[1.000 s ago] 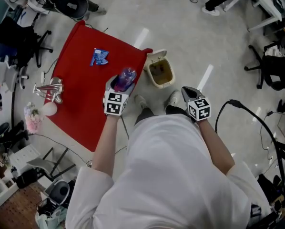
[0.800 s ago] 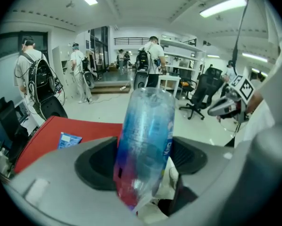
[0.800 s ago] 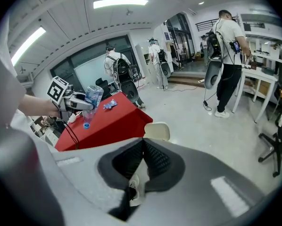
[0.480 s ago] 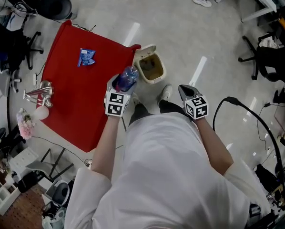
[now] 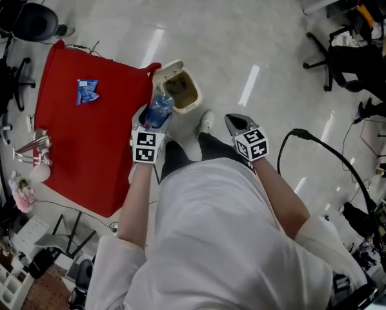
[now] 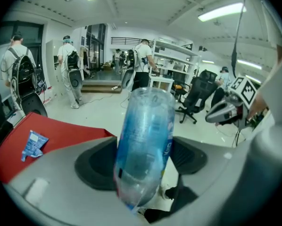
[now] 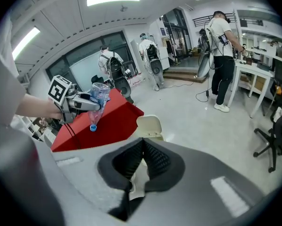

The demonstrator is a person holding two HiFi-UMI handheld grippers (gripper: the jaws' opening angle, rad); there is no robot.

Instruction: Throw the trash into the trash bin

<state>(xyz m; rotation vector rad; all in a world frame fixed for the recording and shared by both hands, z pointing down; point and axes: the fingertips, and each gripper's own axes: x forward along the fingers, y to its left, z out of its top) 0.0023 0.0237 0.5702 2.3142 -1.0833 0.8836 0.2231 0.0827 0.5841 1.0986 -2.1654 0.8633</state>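
Note:
My left gripper (image 5: 149, 119) is shut on a clear blue-labelled plastic bottle (image 5: 158, 109), which it holds over the red table's corner, just short of the open beige trash bin (image 5: 182, 90). In the left gripper view the bottle (image 6: 145, 140) stands clamped between the dark pads (image 6: 96, 161), cap end down. A blue wrapper (image 5: 86, 90) lies on the red table (image 5: 77, 147). My right gripper (image 5: 235, 123) hangs shut and empty to the right of the bin, and the right gripper view shows the bin's raised lid (image 7: 149, 125) beyond its closed jaws.
A metal object (image 5: 30, 147) and a white ball lie at the table's left edge. A black cable (image 5: 309, 148) loops on the floor to the right. Office chairs (image 5: 351, 63) stand at the upper right. Several people stand in the far room.
The left gripper and its bottle have come closer to the bin, from over the table to its corner. The right gripper has stayed shut beside the body.

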